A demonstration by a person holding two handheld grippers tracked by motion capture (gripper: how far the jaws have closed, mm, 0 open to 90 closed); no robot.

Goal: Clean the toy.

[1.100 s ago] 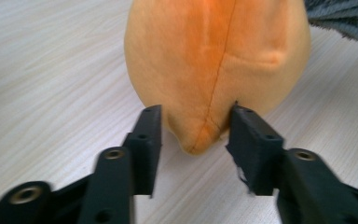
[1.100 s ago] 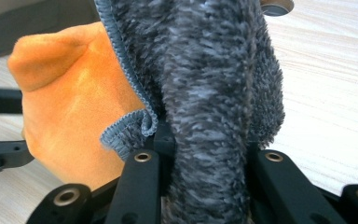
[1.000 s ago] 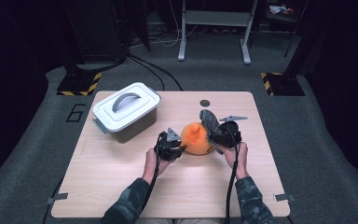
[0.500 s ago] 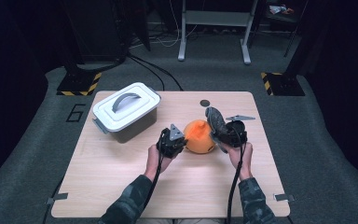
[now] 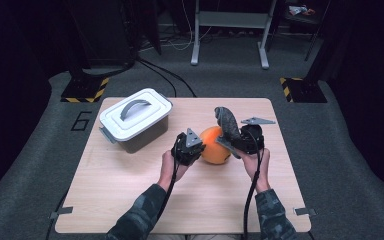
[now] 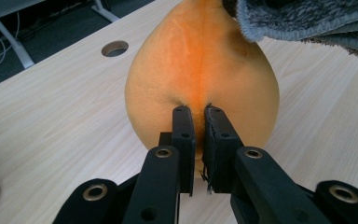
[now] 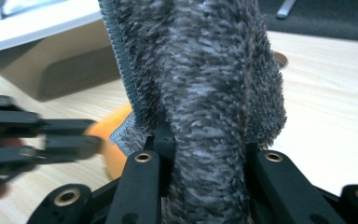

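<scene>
The orange plush toy [image 5: 215, 145] sits near the middle of the wooden table [image 5: 130, 200], between the 2 grippers. In the left gripper view it is pear-shaped, its long axis upright and its narrow end pointing up (a seam runs down its face). The left gripper [image 6: 197, 122] pinches a fold of its fabric, jaws nearly together. The right gripper [image 7: 205, 140] clamps a grey fluffy cloth [image 5: 227, 122] standing upright, touching the toy's top. A "6" [image 5: 81, 121] marks the floor beside the white lidded box [image 5: 136, 118].

The plush toy [image 5: 215, 145] is orange with a deeper orange seam. The fluffy cloth [image 5: 227, 123] is mottled grey. The lidded box [image 5: 135, 120] is white with a grey handle. The desk [image 5: 130, 190] is pale wood-grain.
</scene>
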